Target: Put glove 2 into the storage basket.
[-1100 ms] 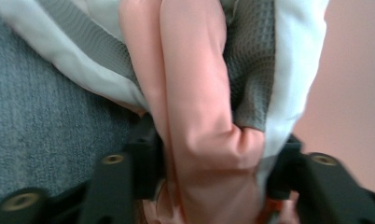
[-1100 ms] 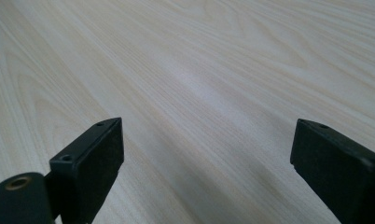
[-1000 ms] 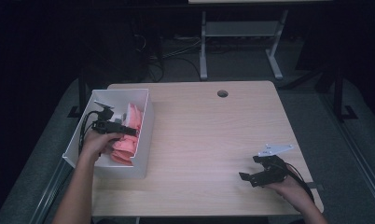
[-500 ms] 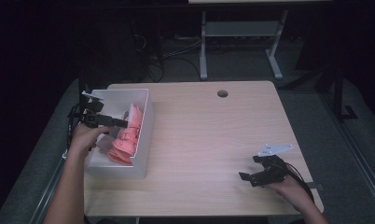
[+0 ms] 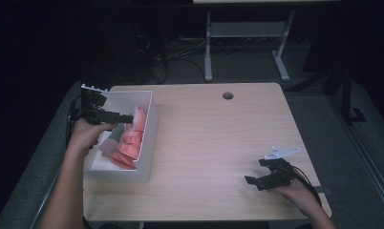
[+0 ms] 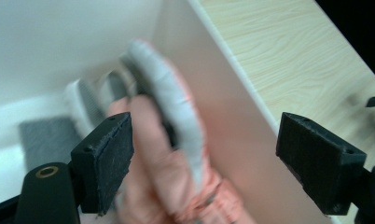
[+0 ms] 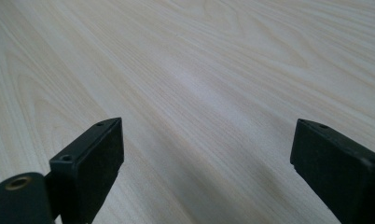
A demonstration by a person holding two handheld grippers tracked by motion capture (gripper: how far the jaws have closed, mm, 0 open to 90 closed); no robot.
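A white bin [image 5: 149, 143] stands at the table's left edge with several pink and grey folded cloths [image 5: 130, 140] stacked on edge inside. My left gripper [image 5: 128, 118] hovers over the bin's far end, open, its jaws wide on either side of the top of the cloths [image 6: 176, 154] and the bin's right wall [image 6: 232, 93]; nothing is clamped. My right gripper [image 5: 252, 180] rests low over the table near the front right, open, with bare wood [image 7: 199, 93] between its jaws.
The light wooden table [image 5: 218, 138] has a round cable hole [image 5: 228, 96] near its far edge. Behind it stand a white desk frame [image 5: 247, 43] and loose cables on the dark floor. A grey pad [image 6: 43, 133] lies on the bin's floor.
My left gripper has moved from low inside the bin up and toward its far end, open over the cloths. The right gripper has stayed put.
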